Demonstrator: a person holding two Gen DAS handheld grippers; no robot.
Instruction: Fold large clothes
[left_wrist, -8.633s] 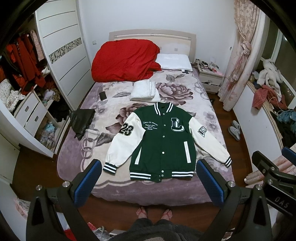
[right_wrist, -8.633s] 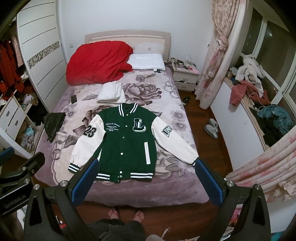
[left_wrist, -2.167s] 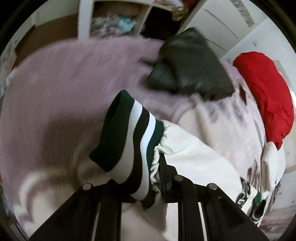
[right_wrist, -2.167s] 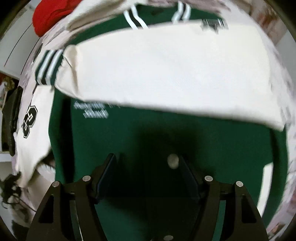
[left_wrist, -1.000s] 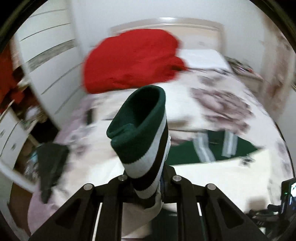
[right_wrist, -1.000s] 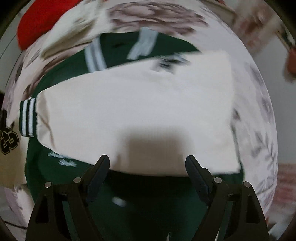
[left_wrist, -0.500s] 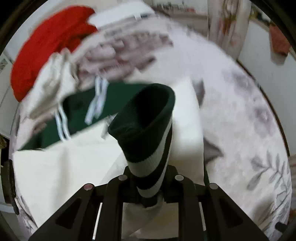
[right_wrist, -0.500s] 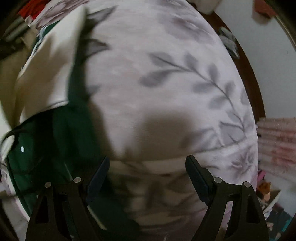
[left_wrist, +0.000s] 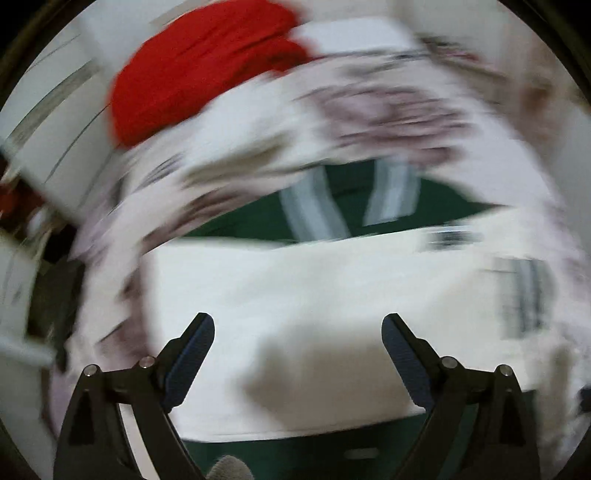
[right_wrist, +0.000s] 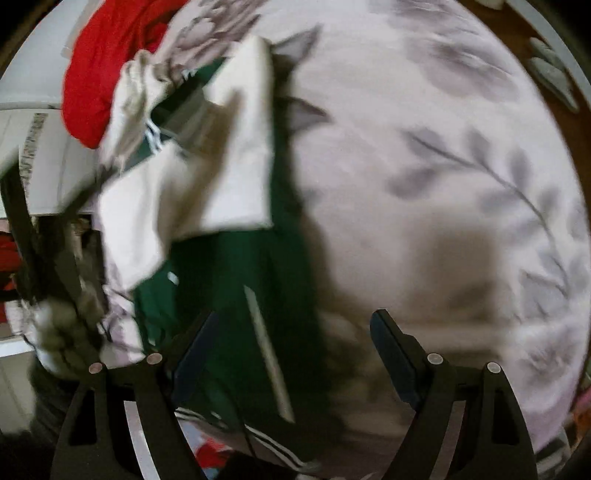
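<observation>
With its fingers having just sprung apart, my left gripper (left_wrist: 298, 354) hangs over the green-and-cream jacket (left_wrist: 332, 295) on the bed (left_wrist: 388, 110), nothing between the blue pads. Half a second ago those fingers were clamped on the striped cuff of the left sleeve; in the left wrist view that sleeve (left_wrist: 295, 306) now lies released as a cream band across the jacket's chest, below the striped collar (left_wrist: 314, 210). The picture is badly smeared, so I cannot make out exactly where the cuff landed, though a blur of stripes shows toward the right edge. A red quilt (left_wrist: 207, 70) sits at the head of the bed.

From the right wrist view, my right gripper (right_wrist: 291, 354) stands wide open and empty, as it did a second ago, now looking down on the jacket's green right edge (right_wrist: 236, 295) and the bare floral bedspread (right_wrist: 424, 184) beside it. Cream sleeve fabric (right_wrist: 221, 162) lies folded over the green body further up, with a white pocket stripe (right_wrist: 269, 354) just ahead of the fingers.

I judge both sleeves are now crossed over the chest, so the body is ready for folding from hem to collar.
</observation>
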